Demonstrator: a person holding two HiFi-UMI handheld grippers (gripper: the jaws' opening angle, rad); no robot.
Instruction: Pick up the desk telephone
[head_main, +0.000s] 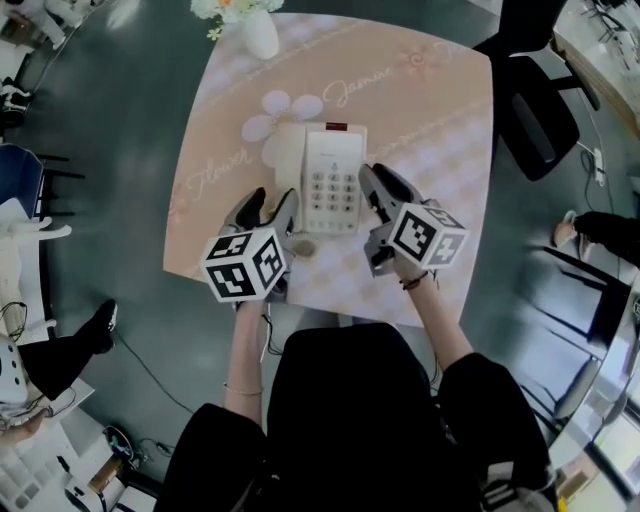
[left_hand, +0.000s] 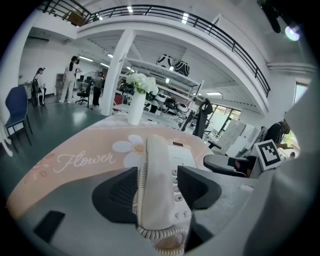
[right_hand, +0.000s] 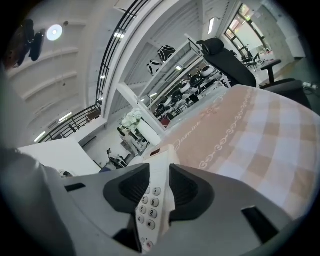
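"Where is the desk telephone (head_main: 333, 182) sitting?"

"It is lying flat on the table (head_main: 440, 150), near the white vase (head_main: 260, 35), on your side of the vase."

"What are my grippers doing?"

"Your left gripper (head_main: 273, 200) is keeping its jaws apart, with the handset (left_hand: 156, 175) standing between them. Your right gripper (head_main: 385, 185) is keeping its jaws partly apart over the keypad (right_hand: 150, 205) edge. Neither is squeezing yet."

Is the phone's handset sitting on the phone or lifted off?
Sitting on it. The handset lies flat along the left side of the telephone in the head view, not raised.
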